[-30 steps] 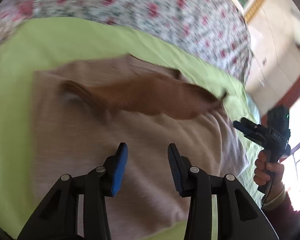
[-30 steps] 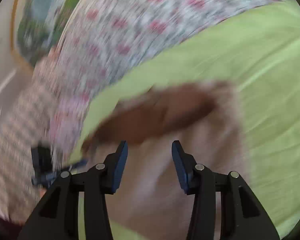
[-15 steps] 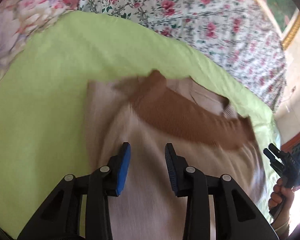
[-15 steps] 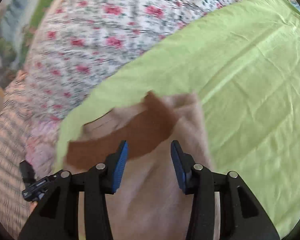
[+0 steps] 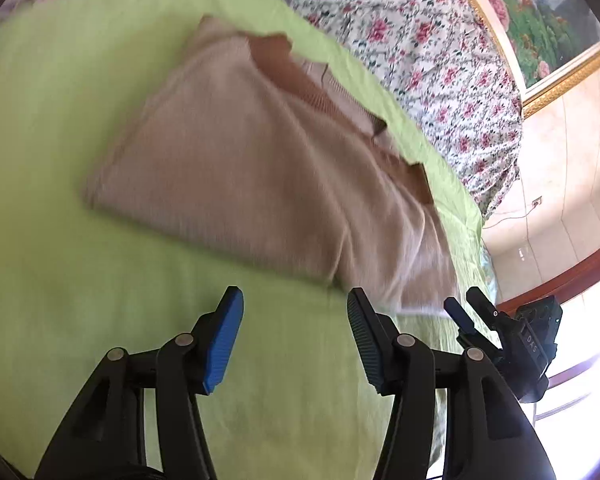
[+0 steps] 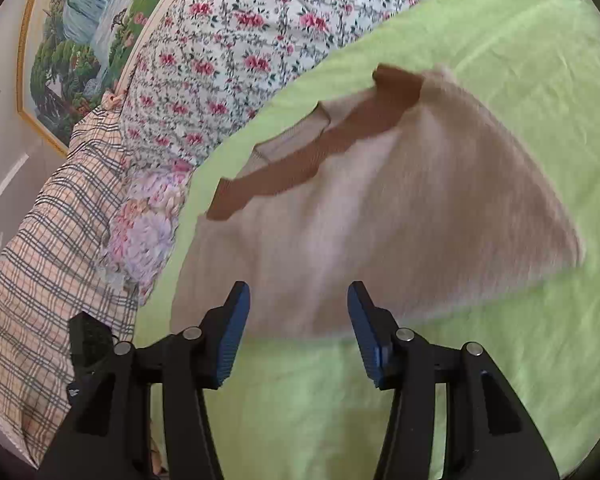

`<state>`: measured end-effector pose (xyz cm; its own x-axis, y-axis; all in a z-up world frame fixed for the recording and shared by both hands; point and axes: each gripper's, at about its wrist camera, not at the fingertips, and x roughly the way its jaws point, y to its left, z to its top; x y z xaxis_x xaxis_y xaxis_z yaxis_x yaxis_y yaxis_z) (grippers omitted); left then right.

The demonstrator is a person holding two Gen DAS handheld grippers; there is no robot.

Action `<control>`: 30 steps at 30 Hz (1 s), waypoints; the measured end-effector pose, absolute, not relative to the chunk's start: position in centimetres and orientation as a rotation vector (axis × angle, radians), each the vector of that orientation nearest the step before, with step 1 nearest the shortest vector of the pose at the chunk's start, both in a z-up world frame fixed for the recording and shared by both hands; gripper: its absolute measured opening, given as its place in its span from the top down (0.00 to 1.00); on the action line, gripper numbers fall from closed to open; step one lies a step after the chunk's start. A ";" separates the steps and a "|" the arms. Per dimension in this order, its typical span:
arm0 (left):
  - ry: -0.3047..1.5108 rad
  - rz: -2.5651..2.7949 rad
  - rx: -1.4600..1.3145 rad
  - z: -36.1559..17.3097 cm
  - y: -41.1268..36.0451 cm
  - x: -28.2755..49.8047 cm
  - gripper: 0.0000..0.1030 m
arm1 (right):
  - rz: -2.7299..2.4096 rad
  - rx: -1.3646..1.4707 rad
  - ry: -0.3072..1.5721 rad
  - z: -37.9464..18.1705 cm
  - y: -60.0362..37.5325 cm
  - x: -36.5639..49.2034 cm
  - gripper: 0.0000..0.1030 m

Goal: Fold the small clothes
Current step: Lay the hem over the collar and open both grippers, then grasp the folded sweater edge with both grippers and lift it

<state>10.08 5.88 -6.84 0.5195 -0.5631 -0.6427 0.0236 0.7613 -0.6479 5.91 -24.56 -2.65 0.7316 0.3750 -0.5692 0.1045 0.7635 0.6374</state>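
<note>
A beige knitted sweater with brown sleeves lies folded on the green sheet. A brown sleeve runs along its far edge. My left gripper is open and empty, above the sheet just in front of the sweater's near edge. My right gripper is open and empty at the sweater near edge, with the brown sleeve beyond. The right gripper also shows in the left wrist view at the sweater's right corner.
A floral quilt lies behind the sheet, with a plaid cloth at the left in the right wrist view. A framed painting hangs on the wall. The bed edge and a window are at the right in the left wrist view.
Both grippers have drawn back from over the sweater to its near edge. The sweater now lies folded and flat, with more green sheet showing in front.
</note>
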 end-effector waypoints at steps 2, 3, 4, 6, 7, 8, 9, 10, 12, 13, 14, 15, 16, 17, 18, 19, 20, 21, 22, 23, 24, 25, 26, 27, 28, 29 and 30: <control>0.974 -0.367 -0.658 -7.5 5.8 9.4 0.44 | 0.166 0.707 0.754 -2.8 -24.2 5.3 0.48; 0.970 -0.366 -0.674 -7.7 5.9 9.1 0.43 | 0.170 0.712 0.752 -2.8 -24.0 5.1 0.47; 0.958 -0.360 -0.696 -7.8 5.9 8.8 0.42 | 0.174 0.713 0.751 -2.8 -23.8 4.9 0.46; 0.948 -0.356 -0.710 -8.0 5.8 8.9 0.39 | 0.179 0.711 0.748 -2.7 -23.4 4.6 0.45; 0.943 -0.355 -0.714 -8.0 5.8 8.8 0.38 | 0.183 0.709 0.745 -2.6 -23.3 4.4 0.45; 0.940 -0.351 -0.718 -8.1 5.8 8.9 0.38 | 0.185 0.709 0.742 -2.5 -23.1 4.3 0.44; 0.936 -0.345 -0.725 -8.1 5.9 8.9 0.37 | 0.189 0.708 0.740 -2.5 -22.9 4.2 0.44; 0.933 -0.343 -0.737 -8.2 6.0 8.9 0.36 | 0.196 0.706 0.738 -2.4 -22.7 4.2 0.43; 0.927 -0.334 -0.769 -8.5 6.4 9.1 0.35 | 0.207 0.706 0.735 -2.4 -22.7 4.3 0.43; 0.921 -0.325 -0.789 -8.6 6.6 9.2 0.35 | 0.209 0.708 0.733 -2.3 -22.7 4.3 0.43; 0.917 -0.315 -0.804 -8.7 6.8 9.4 0.35 | 0.208 0.713 0.731 -2.3 -22.7 4.5 0.43; 0.910 -0.304 -0.818 -8.8 7.0 9.7 0.35 | 0.208 0.719 0.729 -2.3 -22.8 4.6 0.43; 0.898 -0.289 -0.831 -8.8 7.2 10.2 0.35 | 0.208 0.723 0.728 -2.3 -23.0 4.6 0.43; 0.885 -0.274 -0.837 -8.8 7.4 10.7 0.35 | 0.207 0.728 0.727 -2.3 -23.0 4.7 0.43; 0.873 -0.258 -0.842 -8.8 7.5 11.2 0.35 | 0.210 0.730 0.726 -2.3 -23.0 4.8 0.43; 0.859 -0.243 -0.854 -9.0 7.9 12.0 0.35 | 0.211 0.729 0.727 -2.2 -23.1 4.9 0.43; 0.850 -0.231 -0.870 -9.1 8.1 12.5 0.35 | 0.213 0.727 0.728 -2.2 -23.1 4.9 0.43; 0.842 -0.222 -0.885 -9.1 8.1 12.8 0.35 | 0.212 0.729 0.724 -2.1 -23.0 4.9 0.43; 0.832 -0.212 -0.900 -9.1 8.4 13.3 0.34 | 0.213 0.731 0.722 -2.1 -23.0 4.9 0.43; 0.822 -0.203 -0.909 -9.1 8.5 13.7 0.34 | 0.214 0.732 0.719 -2.1 -23.1 5.0 0.43; 0.813 -0.195 -0.917 -9.1 8.7 14.1 0.34 | 0.214 0.733 0.716 -2.1 -23.2 5.1 0.43; 0.805 -0.189 -0.918 -9.1 8.8 14.3 0.35 | 0.213 0.732 0.715 -2.1 -23.4 5.3 0.43; 0.798 -0.183 -0.913 -9.1 8.9 14.6 0.36 | 0.211 0.731 0.718 -2.2 -23.6 5.5 0.43; 0.793 -0.171 -0.902 -9.1 9.0 14.9 0.43 | 0.203 0.731 0.722 -2.2 -23.9 5.9 0.43; 0.789 -0.153 -0.889 -9.1 9.3 15.3 0.57 | 0.195 0.733 0.721 -2.3 -24.3 6.2 0.43; 0.792 -0.147 -0.889 -9.4 9.5 15.5 0.68 | 0.187 0.737 0.720 -2.3 -24.7 6.4 0.43; 0.801 -0.153 -0.907 -9.9 10.1 15.9 0.88 | 0.182 0.738 0.719 -2.2 -25.0 6.7 0.43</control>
<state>15.90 10.11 -9.91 0.7068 -0.4380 -0.5555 -0.2026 0.6270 -0.7522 6.71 -25.04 -2.23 0.7490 0.3927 -0.5337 0.0915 0.7365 0.6702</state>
